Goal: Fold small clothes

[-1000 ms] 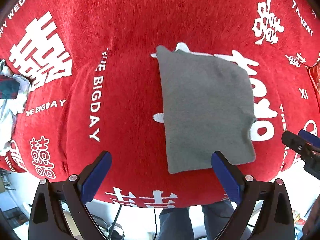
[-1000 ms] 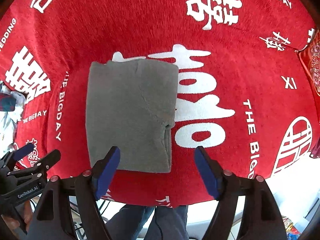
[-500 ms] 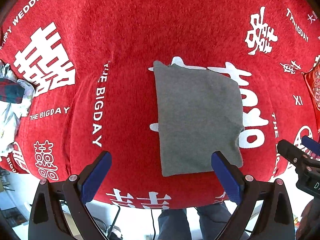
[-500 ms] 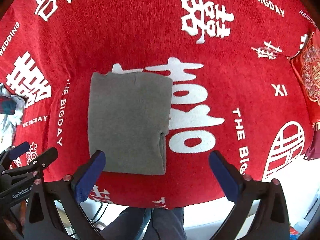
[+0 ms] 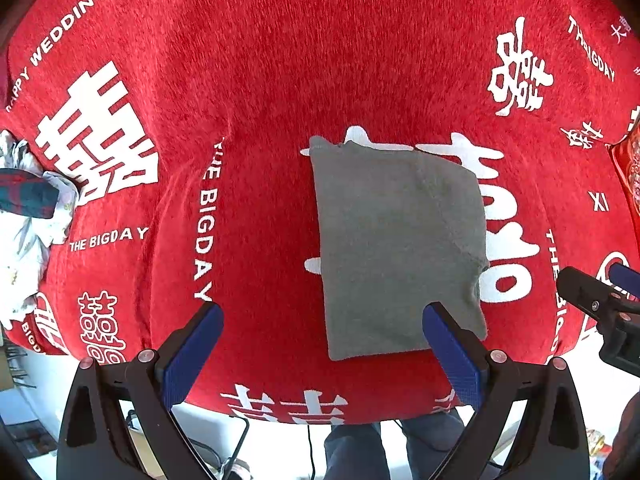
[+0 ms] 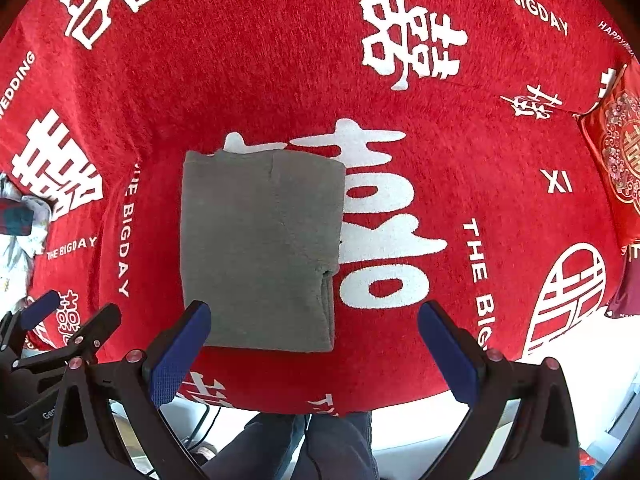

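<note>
A: Looking at the cloth (image 5: 400, 248), you seem to have this piece nearly finished: it lies as a flat grey rectangle, layers stacked, on the red cover (image 5: 280, 60), near the front edge.

B: Is either tool on it?

A: No. Your left gripper (image 5: 322, 344) has its jaws spread wide and grasps nothing; one fingertip (image 5: 438, 322) hangs over the cloth's near corner, and whether it touches I cannot tell. Your right gripper (image 6: 314, 338) is likewise released and empty, with the cloth's near edge between its jaws.

B: What remains?

A: My guess: this fold is done, or needs one more halving if you want it smaller. The right edge shows a small notch where the layers do not quite match, so a tidy-up may be worthwhile. At the far left lies a heap (image 5: 24, 224) of white and dark plaid fabric; that may be the next piece, though I cannot say so for certain.

B: Any writing?

A: The cover carries white print: "THE BIGDAY" several times, "HAPPY WEDDING" partly cut off, "XI", and large double-happiness characters. The left tool's body, seen from the right wrist, reads "Gen" and then runs out of sight. The cloth shows no label.
</note>
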